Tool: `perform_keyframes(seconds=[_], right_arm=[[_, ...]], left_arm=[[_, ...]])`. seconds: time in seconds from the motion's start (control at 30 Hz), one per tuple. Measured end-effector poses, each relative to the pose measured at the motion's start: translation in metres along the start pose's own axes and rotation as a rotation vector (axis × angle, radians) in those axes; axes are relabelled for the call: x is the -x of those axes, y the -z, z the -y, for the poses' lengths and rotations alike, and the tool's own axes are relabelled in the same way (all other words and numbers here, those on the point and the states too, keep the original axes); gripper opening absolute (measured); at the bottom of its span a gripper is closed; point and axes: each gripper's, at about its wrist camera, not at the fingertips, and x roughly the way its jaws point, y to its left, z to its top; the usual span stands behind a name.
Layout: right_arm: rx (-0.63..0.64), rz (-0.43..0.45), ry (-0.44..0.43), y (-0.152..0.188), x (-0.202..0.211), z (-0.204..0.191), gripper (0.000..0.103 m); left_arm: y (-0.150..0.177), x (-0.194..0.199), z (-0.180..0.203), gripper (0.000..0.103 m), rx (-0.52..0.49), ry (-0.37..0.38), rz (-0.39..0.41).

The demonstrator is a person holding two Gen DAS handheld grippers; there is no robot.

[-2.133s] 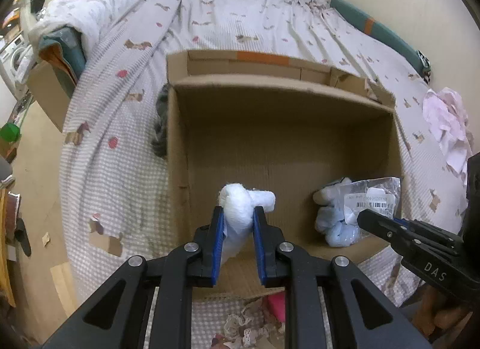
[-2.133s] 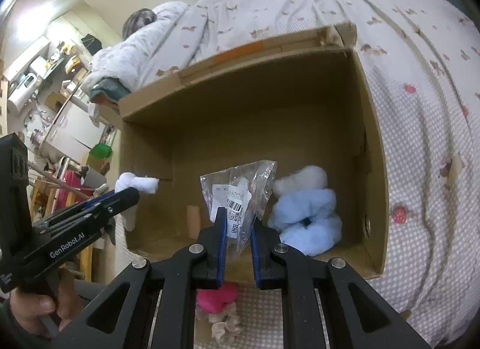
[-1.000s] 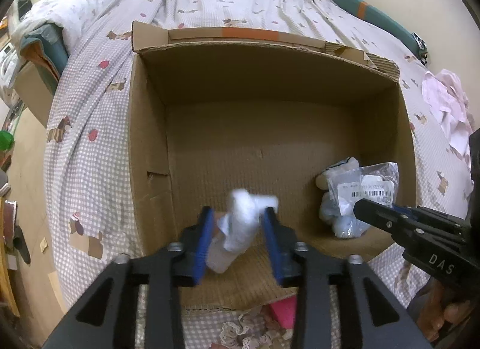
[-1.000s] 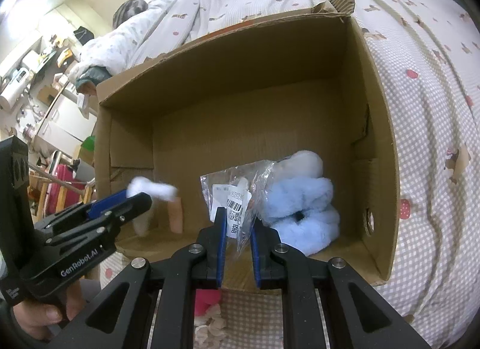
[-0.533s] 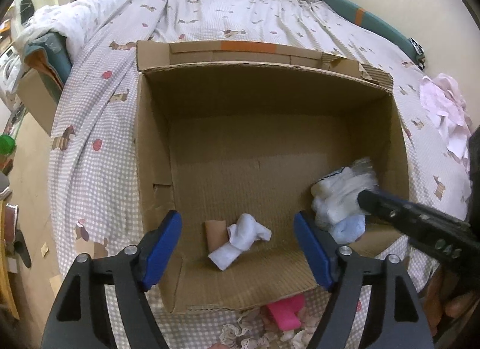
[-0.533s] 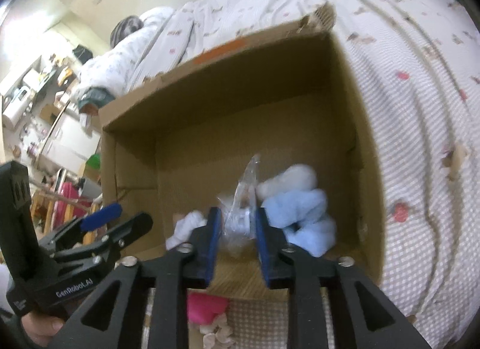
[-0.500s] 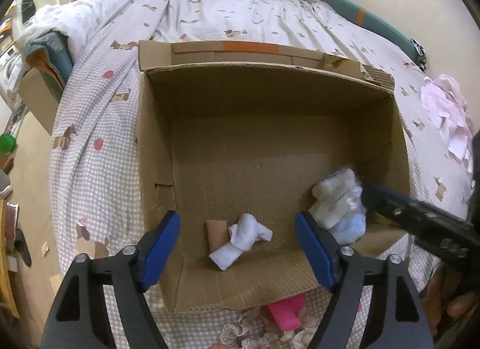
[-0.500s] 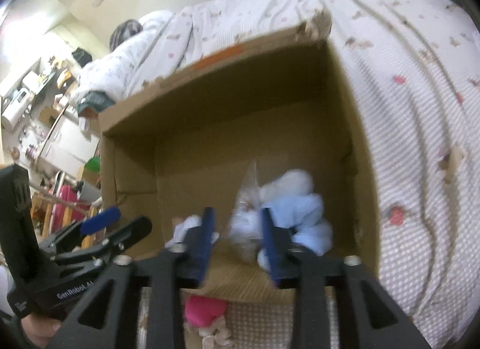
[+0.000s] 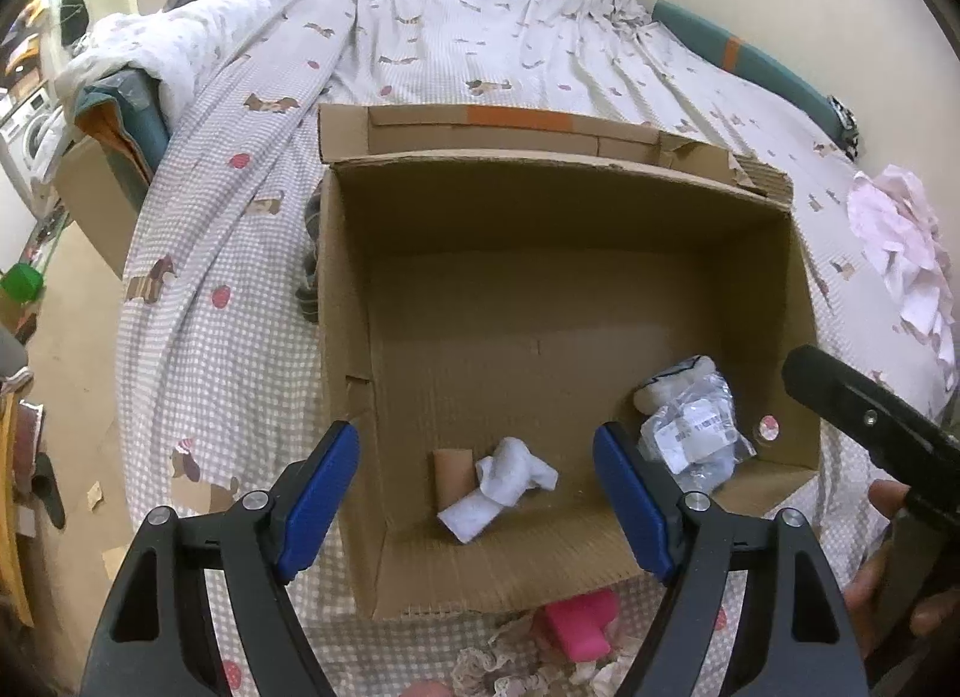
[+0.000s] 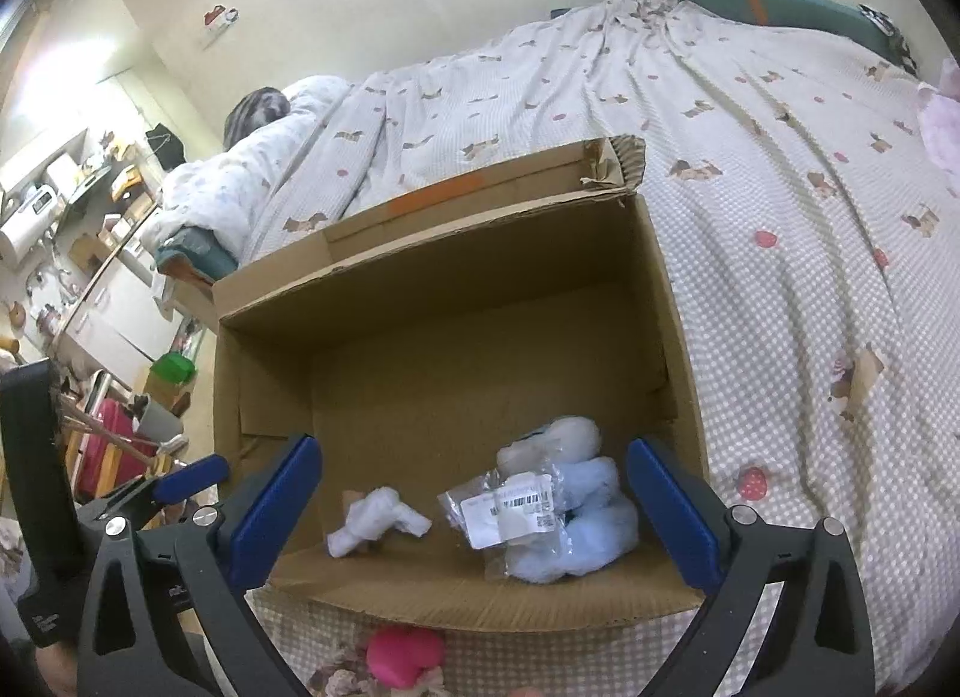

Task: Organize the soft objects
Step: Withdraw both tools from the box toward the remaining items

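An open cardboard box (image 9: 348,301) (image 10: 672,301) sits on the bed. Inside it lie a white rolled sock (image 9: 507,484) (image 10: 375,520), a clear plastic bag with a barcode label (image 9: 693,436) (image 10: 510,511) and a pale blue fluffy item (image 10: 591,535) under the bag. My left gripper (image 9: 477,499) is open and empty above the box's near edge. My right gripper (image 10: 474,508) is open and empty over the near edge too; its black body (image 9: 864,415) shows in the left wrist view.
A pink soft item (image 9: 579,622) (image 10: 402,655) and lace fabric (image 9: 510,667) lie on the checked bedspread (image 9: 210,301) in front of the box. Pink cloth (image 9: 900,241) lies at the right. The bed's left edge drops to the floor (image 9: 72,337).
Both grippers opened and drew back from the box. The white sock dropped from the left one and the plastic bag from the right one; both now rest on the box floor.
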Motion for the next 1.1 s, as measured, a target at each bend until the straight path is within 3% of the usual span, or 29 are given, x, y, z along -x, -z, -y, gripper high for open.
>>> perform_keyframes(seconds=[0.1,0.23,0.37,0.43,0.53,0.73,1.1], right_arm=[[0.030,-0.002,0.033,0.001,0.003,-0.006,0.103],[0.036,0.017,0.017,0.003,0.012,-0.008,0.103],[0.025,0.016,0.009,0.007,0.019,-0.008,0.103],[0.022,0.017,0.005,0.010,0.024,-0.009,0.103],[0.027,0.016,0.004,0.013,0.028,-0.010,0.103],[0.004,0.011,0.002,0.027,0.040,-0.008,0.103],[0.023,-0.040,0.023,0.060,0.054,-0.009,0.103]], left_arm=[[0.002,0.010,-0.001,0.079,0.006,-0.009,0.032],[0.004,0.026,-0.003,0.087,0.012,-0.013,0.072],[0.006,0.042,-0.007,0.089,-0.002,-0.082,0.110],[0.007,0.050,-0.010,0.099,0.007,-0.073,0.122],[0.014,0.064,-0.014,0.102,0.008,-0.069,0.149],[0.038,0.071,-0.017,0.102,-0.001,-0.091,0.128],[0.070,0.072,-0.041,0.102,0.116,-0.095,0.040]])
